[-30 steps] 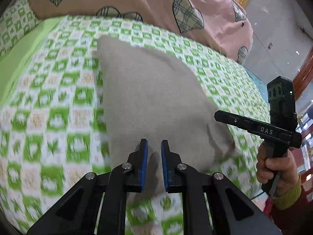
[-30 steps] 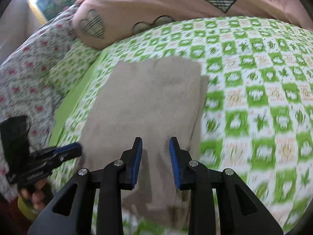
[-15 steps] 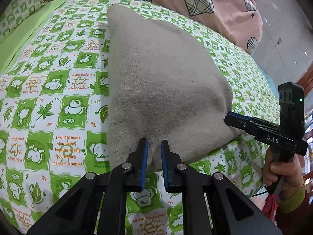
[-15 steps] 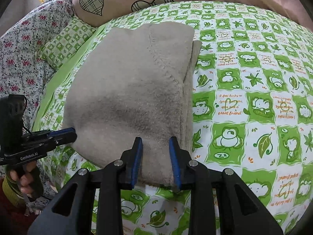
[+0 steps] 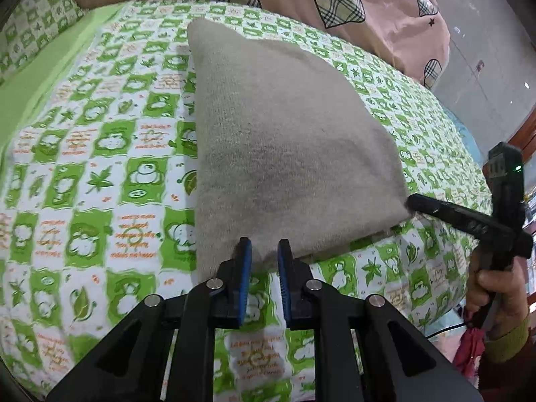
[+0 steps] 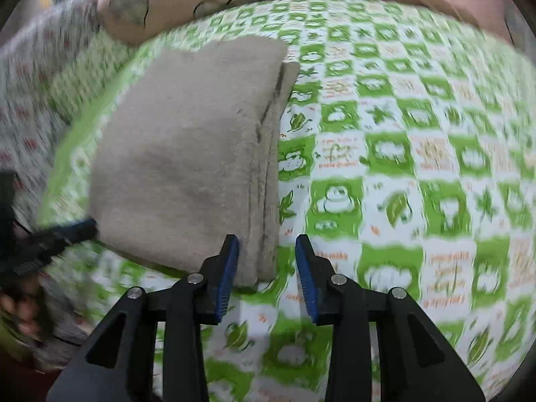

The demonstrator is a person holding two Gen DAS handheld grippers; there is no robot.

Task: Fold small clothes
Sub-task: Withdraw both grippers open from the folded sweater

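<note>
Currently listed: green-and-white checked cartoon bedsheet [image 5: 100, 174]; folded grey knitted garment [image 5: 284, 140] on it, long axis running near to far, near edge just ahead of both tools; my left gripper [image 5: 264, 261], jaws narrowly parted, empty; my right gripper [image 6: 268, 258], wider, empty.

Reading no full word anywhere. Am seeing orange handwritten-style lettering printed in white squares of bedsheet [image 5: 134, 234], just left of grey folded garment [image 5: 284, 154] and also nearer camera than its front edge; motion blur is smearing it, letters not resolving. Same orange lettering is showing right of garment in right wrist view, equally blurred. Am noticing faint pale marking on arm of right gripper [image 5: 413, 203], right of garment; too blurred to read. No numbers or signs showing.
</note>
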